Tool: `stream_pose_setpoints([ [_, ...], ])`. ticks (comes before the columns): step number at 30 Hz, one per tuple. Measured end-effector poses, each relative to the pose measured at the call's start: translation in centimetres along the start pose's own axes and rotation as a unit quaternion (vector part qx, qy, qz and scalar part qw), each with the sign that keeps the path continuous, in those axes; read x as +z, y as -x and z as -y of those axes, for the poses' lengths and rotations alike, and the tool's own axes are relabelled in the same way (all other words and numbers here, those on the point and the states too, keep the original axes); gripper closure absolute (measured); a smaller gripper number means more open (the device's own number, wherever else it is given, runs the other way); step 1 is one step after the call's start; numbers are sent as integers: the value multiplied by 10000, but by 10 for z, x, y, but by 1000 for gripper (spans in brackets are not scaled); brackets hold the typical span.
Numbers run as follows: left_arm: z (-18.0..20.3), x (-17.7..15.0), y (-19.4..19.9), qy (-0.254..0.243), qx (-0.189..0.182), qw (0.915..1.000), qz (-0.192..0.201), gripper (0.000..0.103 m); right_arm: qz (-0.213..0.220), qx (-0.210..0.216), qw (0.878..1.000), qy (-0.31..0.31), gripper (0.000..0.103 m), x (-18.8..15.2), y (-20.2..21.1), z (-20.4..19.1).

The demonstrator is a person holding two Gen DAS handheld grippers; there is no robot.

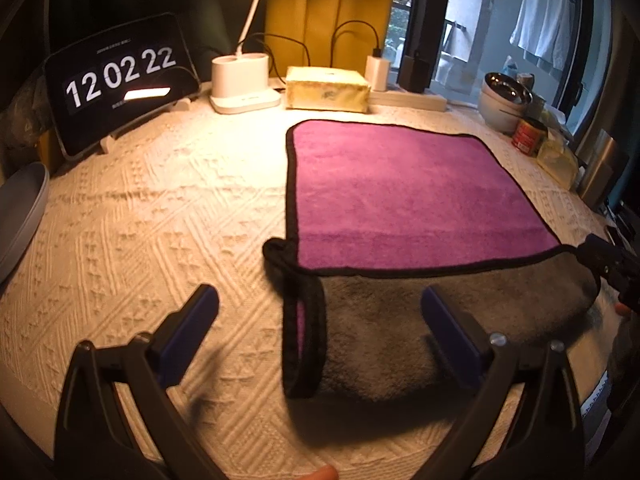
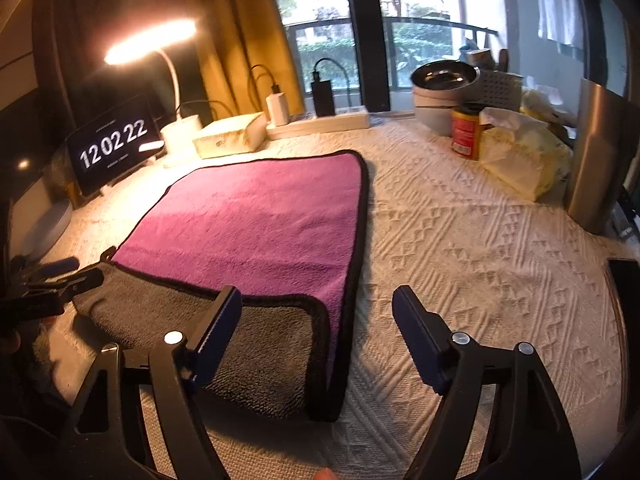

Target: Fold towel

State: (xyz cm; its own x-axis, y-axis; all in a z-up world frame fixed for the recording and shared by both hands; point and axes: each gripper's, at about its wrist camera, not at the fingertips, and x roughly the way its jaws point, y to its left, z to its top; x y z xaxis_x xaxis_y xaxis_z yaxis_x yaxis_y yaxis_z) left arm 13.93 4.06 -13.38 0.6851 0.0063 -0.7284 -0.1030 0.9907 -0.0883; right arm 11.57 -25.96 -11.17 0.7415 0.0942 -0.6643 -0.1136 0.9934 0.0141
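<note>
A purple towel (image 1: 400,184) with a black border and a grey underside lies on the white textured tablecloth (image 1: 160,220). Its near edge is folded over, so a grey band (image 1: 400,336) lies on the purple face. My left gripper (image 1: 320,300) is open and empty, its jaws straddling the fold's left near corner. My right gripper (image 2: 318,300) is open and empty over the fold's right near corner (image 2: 320,340). The towel also shows in the right wrist view (image 2: 260,232). Each gripper shows at the edge of the other's view.
At the back stand a tablet clock (image 1: 120,80), a lamp base (image 1: 240,80), a yellow box (image 1: 328,88), chargers and a power strip (image 2: 320,120). At the right are bowls (image 2: 444,92), a red can (image 2: 466,132), a tissue pack (image 2: 520,160), a metal container (image 2: 596,160). A grey plate (image 1: 20,216) sits far left.
</note>
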Motion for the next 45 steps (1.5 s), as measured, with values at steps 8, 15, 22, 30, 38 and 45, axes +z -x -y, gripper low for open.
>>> stream_pose_setpoints([
  [8, 6, -3, -9, -207, -85, 9994, -245, 41, -497, 210, 9985, -62, 51, -8, -12, 5],
  [15, 14, -6, -3, -411, -65, 9991, -116, 66, -569, 297, 9977, 201, 88, -20, -17, -6],
  [22, 13, -8, 8, -481, 179, 9986, 142, 76, -379, 252, 9975, 541, 96, -23, -8, -20],
  [30, 13, -13, 8, -554, 26, 9983, 169, 86, -73, 219, 9970, 740, 96, -20, 9, -29],
  [38, 8, -17, 4, -433, -66, 9990, 21, 89, -68, 275, 9969, 730, 96, -22, 7, -32],
  [45, 6, -16, 11, -324, -284, 9991, 51, 92, 41, 327, 9969, 712, 96, -20, 9, -30],
])
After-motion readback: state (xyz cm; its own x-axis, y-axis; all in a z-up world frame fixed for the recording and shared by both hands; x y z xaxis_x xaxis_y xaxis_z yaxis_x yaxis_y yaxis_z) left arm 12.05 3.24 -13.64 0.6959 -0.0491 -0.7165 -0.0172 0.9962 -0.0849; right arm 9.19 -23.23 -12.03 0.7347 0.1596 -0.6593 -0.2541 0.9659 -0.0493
